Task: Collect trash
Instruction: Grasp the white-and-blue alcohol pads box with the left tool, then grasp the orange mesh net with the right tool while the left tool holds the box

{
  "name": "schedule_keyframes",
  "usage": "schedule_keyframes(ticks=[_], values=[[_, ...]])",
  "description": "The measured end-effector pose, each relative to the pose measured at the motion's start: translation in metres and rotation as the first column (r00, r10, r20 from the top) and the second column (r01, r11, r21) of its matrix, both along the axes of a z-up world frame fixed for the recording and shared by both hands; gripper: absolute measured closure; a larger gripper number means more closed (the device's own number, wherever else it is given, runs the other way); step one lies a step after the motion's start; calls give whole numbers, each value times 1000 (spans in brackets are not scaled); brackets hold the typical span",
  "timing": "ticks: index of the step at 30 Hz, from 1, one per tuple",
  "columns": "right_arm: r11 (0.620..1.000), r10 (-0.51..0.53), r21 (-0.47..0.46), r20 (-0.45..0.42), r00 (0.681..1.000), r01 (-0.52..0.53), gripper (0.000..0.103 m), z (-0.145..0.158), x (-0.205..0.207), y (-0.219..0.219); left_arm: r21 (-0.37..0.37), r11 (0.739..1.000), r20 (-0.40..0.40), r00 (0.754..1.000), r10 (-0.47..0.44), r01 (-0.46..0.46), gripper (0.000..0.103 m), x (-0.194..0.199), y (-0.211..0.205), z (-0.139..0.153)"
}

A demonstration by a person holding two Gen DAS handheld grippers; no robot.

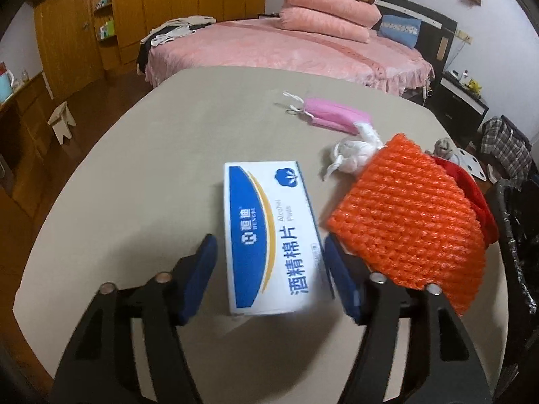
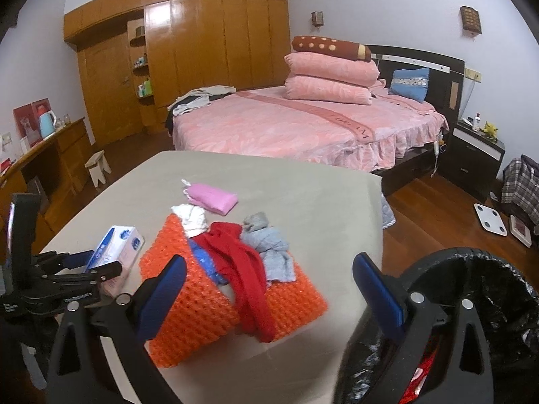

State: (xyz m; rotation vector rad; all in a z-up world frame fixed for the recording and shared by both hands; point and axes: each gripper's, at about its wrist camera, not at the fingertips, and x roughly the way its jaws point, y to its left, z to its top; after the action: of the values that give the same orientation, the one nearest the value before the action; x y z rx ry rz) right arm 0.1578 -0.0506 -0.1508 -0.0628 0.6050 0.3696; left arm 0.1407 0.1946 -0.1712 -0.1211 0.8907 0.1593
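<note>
In the left wrist view, the left gripper (image 1: 267, 262) stood open around the near end of the box (image 1: 269, 235) on the table (image 1: 134, 175), with orange mesh (image 1: 411, 222) just right and a pink mask (image 1: 333, 116) farther off. In the right wrist view, the right gripper (image 2: 269, 289) hung open and empty over the mesh (image 2: 202, 316), a red cloth (image 2: 246, 276) across it, the bin (image 2: 485, 303) near right.

Box (image 1: 269, 239) white-blue; foam net (image 1: 404, 222) orange; mask (image 1: 333, 116) pink.
</note>
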Motion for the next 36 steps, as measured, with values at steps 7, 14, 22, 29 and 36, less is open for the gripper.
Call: schedule_keyframes(ticks=[7, 14, 22, 29, 36], values=[[999, 31, -11, 1, 1000, -31, 6, 0, -4, 12, -36, 999, -20, 1000, 15, -16, 46, 7, 13, -14], [995, 98, -12, -18, 995, -98, 10, -6, -9, 33, -29, 999, 45, 998, 44, -43, 47, -8, 18, 6], [981, 189, -21, -92, 978, -192, 28, -28, -2, 64, -23, 998, 72, 996, 62, -60, 47, -24, 27, 26], [969, 223, -70, -168, 960, -237, 52, -49, 3, 68, -24, 998, 75, 996, 55, -54, 47, -29, 26, 31], [958, 275, -43, -146, 950, -284, 72, -37, -13, 63, -22, 999, 89, 995, 36, -34, 47, -27, 17, 41]])
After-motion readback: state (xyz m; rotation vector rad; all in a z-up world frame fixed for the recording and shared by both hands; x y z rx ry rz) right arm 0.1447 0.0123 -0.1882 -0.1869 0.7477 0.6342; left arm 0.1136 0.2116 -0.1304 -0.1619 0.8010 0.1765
